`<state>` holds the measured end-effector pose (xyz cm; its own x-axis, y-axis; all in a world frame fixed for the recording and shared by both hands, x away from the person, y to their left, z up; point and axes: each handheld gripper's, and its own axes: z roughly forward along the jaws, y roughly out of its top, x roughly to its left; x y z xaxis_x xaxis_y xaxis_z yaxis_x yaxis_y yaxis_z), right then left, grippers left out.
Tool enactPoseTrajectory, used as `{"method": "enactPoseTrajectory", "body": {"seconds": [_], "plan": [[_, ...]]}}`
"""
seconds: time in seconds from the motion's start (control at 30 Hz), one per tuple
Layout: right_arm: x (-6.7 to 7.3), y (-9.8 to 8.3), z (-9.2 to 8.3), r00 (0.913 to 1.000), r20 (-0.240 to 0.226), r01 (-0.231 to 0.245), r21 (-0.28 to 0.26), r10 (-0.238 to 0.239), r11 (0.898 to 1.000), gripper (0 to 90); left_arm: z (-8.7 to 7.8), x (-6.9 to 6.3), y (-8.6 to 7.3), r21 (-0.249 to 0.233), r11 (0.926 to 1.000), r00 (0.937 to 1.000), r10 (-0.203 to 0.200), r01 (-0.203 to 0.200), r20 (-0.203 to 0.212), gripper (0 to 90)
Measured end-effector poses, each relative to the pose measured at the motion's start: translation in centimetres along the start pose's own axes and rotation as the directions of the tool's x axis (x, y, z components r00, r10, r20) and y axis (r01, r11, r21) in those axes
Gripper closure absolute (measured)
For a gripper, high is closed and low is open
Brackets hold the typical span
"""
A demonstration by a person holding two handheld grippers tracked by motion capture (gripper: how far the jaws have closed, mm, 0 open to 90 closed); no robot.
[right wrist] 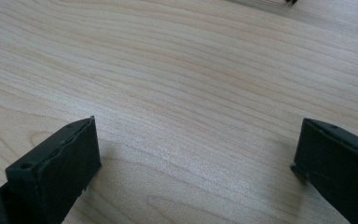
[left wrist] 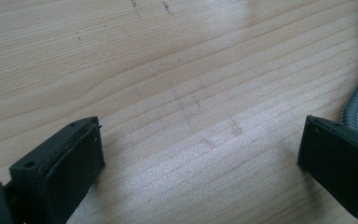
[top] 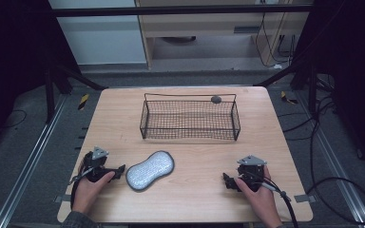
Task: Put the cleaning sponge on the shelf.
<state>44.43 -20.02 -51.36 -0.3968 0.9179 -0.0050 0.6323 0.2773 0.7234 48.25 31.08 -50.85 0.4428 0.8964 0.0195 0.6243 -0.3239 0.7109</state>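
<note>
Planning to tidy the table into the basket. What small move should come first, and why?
Probably ease the left gripper right onto the sponge: its jaws are open, the sponge lies just beside one jaw, and the basket is empty.

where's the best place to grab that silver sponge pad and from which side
Probably at the narrow waist of the peanut-shaped silver scouring pad, coming straight down from above. It lies flat on the table, so side edges offer little to pinch; the pinched-in middle fits between open jaws. The left gripper is open and right beside the pad's left lobe, so it seems the handier one.
</note>
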Motion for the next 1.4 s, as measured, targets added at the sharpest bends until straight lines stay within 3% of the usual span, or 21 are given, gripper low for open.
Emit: {"method": "enactPoseTrajectory", "body": {"seconds": [0.5,0.6,0.63,0.7,0.87,0.97,1.03,1.2,1.27,1.4], "plan": [[0.0,0.0,0.0,1.0,0.002,0.007,-0.002,-0.007,1.0,0.4,-0.6,-0.1,0.5,-0.012,0.9998,0.9999,-0.015,0.015,-0.006,2.8],[0.1,0.0,-0.1,0.9999,-0.004,-0.011,0.002,0.011,1.0,0.4,-1.3,-0.3,1.4,-0.015,0.9999,1.0,0.006,-0.006,0.007,3.2],[0.1,0.0,-0.1,0.9999,-0.003,-0.012,0.002,0.012,1.0,0.4,-2.0,-0.6,2.2,-0.018,0.9994,0.9995,0.031,-0.031,0.004,3.8],[0.1,0.0,-0.1,0.9999,-0.003,-0.013,0.002,0.013,1.0,0.4,-2.3,-0.8,2.6,-0.024,0.9991,0.9993,0.036,-0.035,0.012,4.0],[0.1,0.0,-0.1,0.9999,-0.003,-0.012,0.002,0.012,1.0,0.4,-3.8,-2.5,4.2,-0.004,0.9968,0.9964,0.079,-0.079,0.03,3.7],[0.1,0.0,-0.1,0.9999,-0.004,-0.01,0.003,0.01,1.0,0.4,-4.2,-4.0,5.0,0.036,0.9931,0.9927,0.11,-0.112,0.05,3.3],[0.0,0.0,0.0,1.0,0.002,0.007,-0.002,-0.007,1.0,0.4,-4.2,-4.3,5.2,0.048,0.9909,0.9909,0.123,-0.126,0.055,3.4],[-0.1,0.0,0.0,1.0,0.002,0.01,-0.001,-0.01,1.0,0.4,-3.9,-6.0,5.9,0.085,0.9808,0.9809,0.167,-0.176,0.099,3.4],[-0.1,0.0,0.0,0.9999,-0.001,0.011,0.0,-0.011,1.0,0.4,-3.5,-7.0,6.6,0.113,0.9674,0.97,0.213,-0.226,0.116,3.4],[-0.1,0.0,0.0,0.9999,-0.001,0.011,0.0,-0.011,1.0,0.4,-2.7,-8.2,7.4,0.145,0.9517,0.9589,0.254,-0.271,0.127,3.4]]}}
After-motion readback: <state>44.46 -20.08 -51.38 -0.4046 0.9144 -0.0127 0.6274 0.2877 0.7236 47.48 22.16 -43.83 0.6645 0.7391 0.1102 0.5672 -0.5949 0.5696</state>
